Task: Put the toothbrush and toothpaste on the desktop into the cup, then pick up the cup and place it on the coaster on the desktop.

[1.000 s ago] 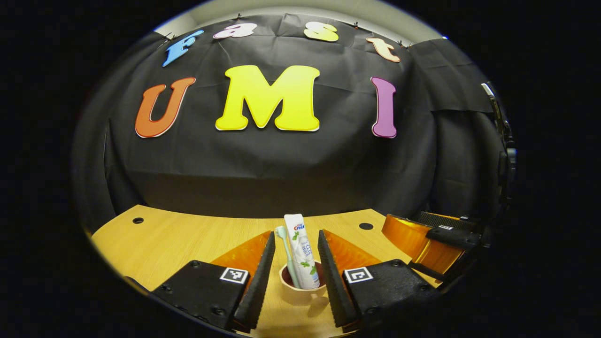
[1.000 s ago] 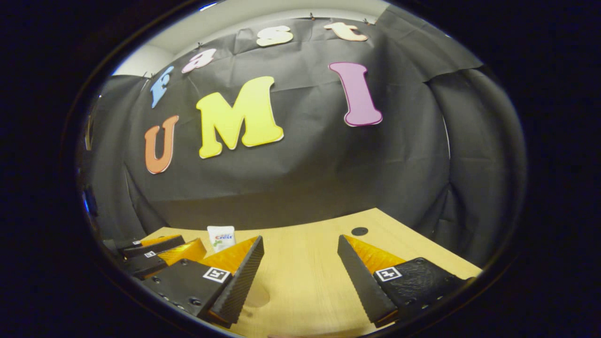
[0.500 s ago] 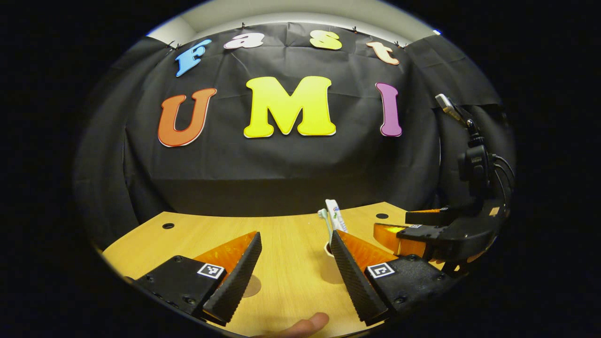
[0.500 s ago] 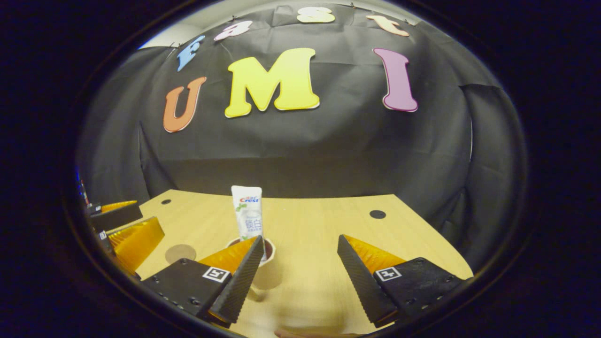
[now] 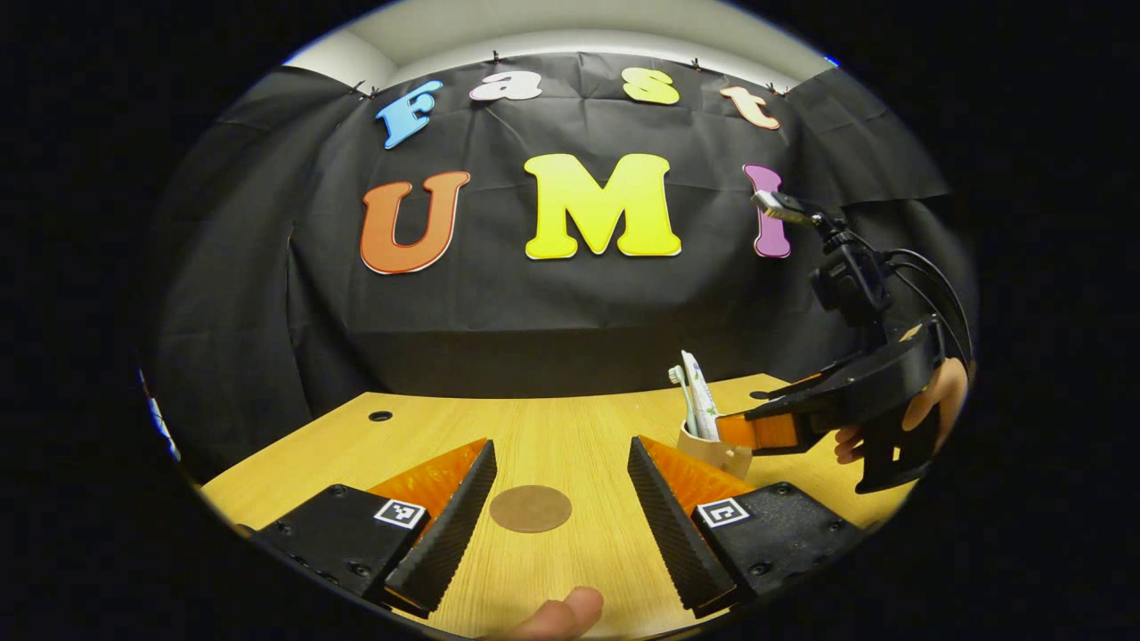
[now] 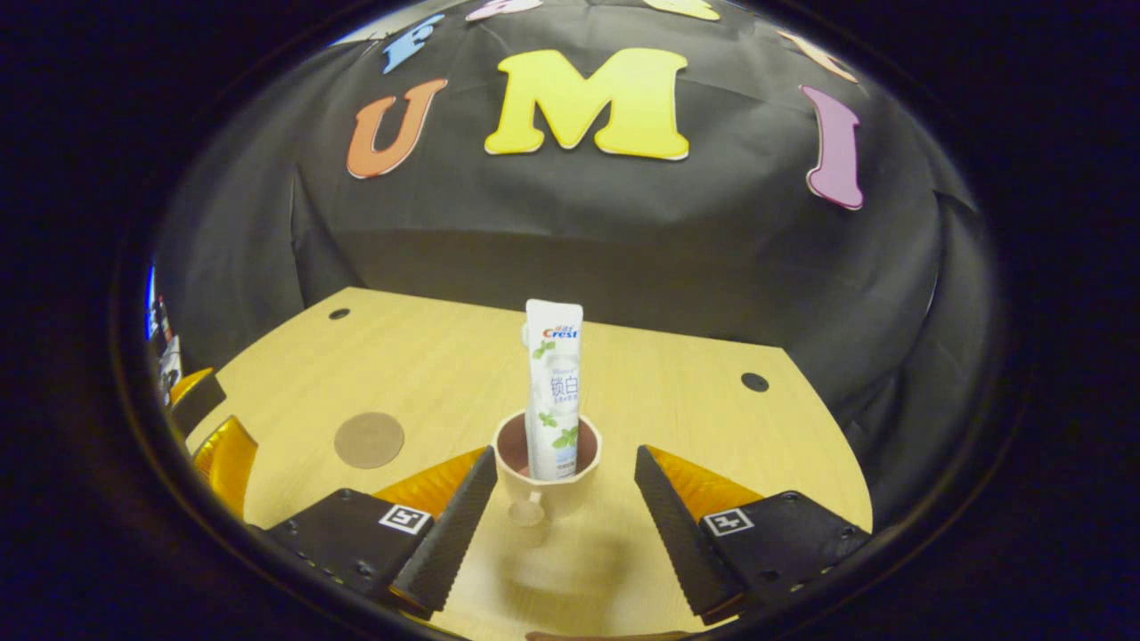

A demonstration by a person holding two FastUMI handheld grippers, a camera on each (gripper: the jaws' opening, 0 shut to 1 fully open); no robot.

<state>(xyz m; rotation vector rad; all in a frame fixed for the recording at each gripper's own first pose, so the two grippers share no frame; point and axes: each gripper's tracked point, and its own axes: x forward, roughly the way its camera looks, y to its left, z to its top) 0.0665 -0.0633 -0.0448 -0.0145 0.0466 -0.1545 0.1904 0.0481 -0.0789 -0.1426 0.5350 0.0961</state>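
Cup [image 6: 545, 472] now between right gripper [image 6: 565, 507] fingers.

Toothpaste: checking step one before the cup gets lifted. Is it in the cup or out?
In. The toothpaste stands upright with its lower end inside the cup.

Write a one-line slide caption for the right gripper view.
Open right gripper lined up on the cup holding the toothpaste, the coaster bare on the desktop.
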